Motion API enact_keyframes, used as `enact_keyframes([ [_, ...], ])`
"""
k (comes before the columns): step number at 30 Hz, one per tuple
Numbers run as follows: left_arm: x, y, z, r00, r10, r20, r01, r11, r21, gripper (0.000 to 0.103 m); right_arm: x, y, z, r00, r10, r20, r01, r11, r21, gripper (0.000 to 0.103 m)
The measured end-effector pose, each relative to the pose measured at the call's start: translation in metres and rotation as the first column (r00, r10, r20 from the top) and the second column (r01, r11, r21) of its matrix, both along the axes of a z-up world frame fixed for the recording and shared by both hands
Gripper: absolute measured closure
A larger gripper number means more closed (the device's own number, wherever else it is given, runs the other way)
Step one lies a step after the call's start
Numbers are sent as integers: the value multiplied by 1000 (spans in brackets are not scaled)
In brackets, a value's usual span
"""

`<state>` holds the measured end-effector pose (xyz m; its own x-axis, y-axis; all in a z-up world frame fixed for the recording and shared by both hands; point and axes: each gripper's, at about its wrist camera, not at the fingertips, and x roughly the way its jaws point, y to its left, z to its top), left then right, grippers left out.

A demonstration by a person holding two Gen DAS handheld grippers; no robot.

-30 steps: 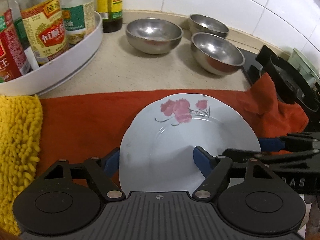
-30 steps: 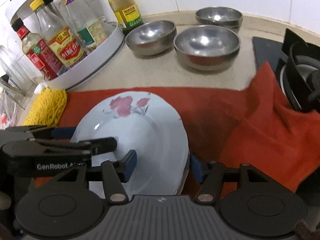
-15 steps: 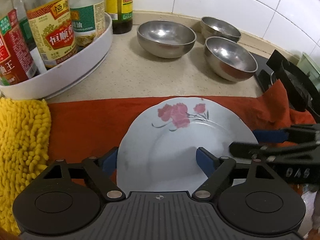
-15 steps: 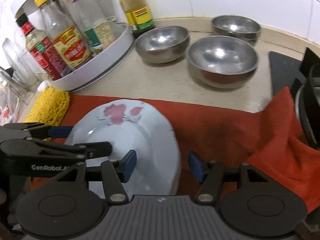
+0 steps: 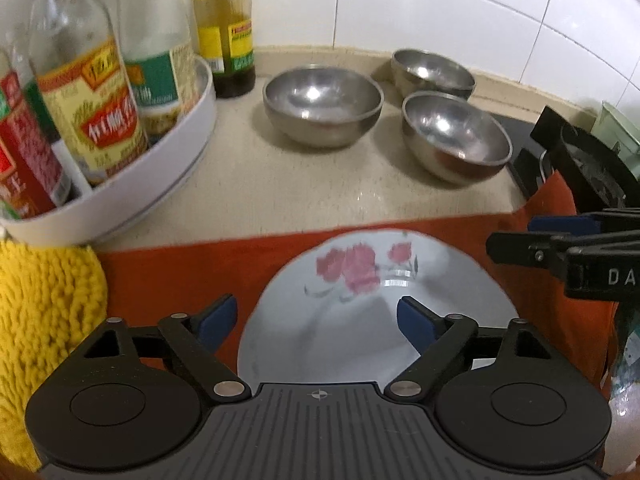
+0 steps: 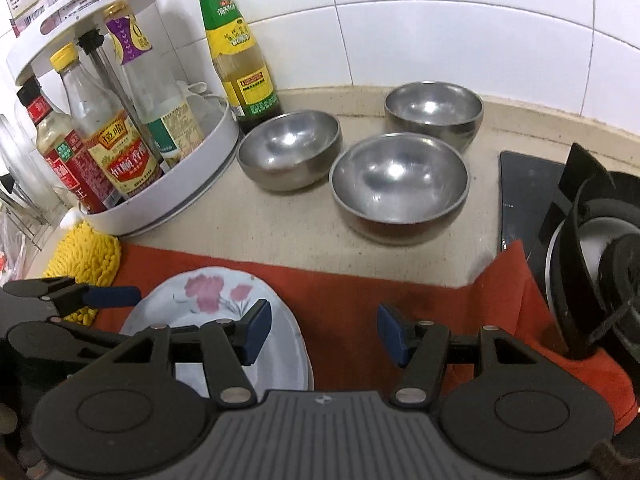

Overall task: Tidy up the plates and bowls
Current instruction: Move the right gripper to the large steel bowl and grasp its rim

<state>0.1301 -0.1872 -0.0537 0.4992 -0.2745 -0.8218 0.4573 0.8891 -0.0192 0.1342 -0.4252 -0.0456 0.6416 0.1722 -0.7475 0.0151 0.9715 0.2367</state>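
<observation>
1. Left wrist view showed the plate (image 5: 360,320) flat on the red cloth (image 5: 172,280), directly beneath and ahead of the left gripper (image 5: 316,320) — its jaws had just been opening, wide and clear of the rim.
2. Right gripper (image 6: 324,336) sat just right of the plate, jaws parted and empty, pads over bare cloth.
3. Three steel bowls (image 6: 400,184) stood on the counter (image 6: 280,220) beyond the cloth, well apart from both grippers — the right one looked nearer, so likely the hand to reach them.
</observation>
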Motion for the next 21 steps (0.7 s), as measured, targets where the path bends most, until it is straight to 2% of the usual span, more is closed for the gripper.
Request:
enact_keyframes([
  [12,35,-25,27,992,-41,119,37,999,37,8,26,-28,13,996,-79,45,81,995,-55,48],
  [18,62,-40,30,990,-60,131,56,998,33,8,45,-48,14,991,-129,40,131,989,-61,48],
  [21,75,-42,28,994,-46,99,44,999,14,8,53,-51,13,991,-124,44,127,990,-69,48],
])
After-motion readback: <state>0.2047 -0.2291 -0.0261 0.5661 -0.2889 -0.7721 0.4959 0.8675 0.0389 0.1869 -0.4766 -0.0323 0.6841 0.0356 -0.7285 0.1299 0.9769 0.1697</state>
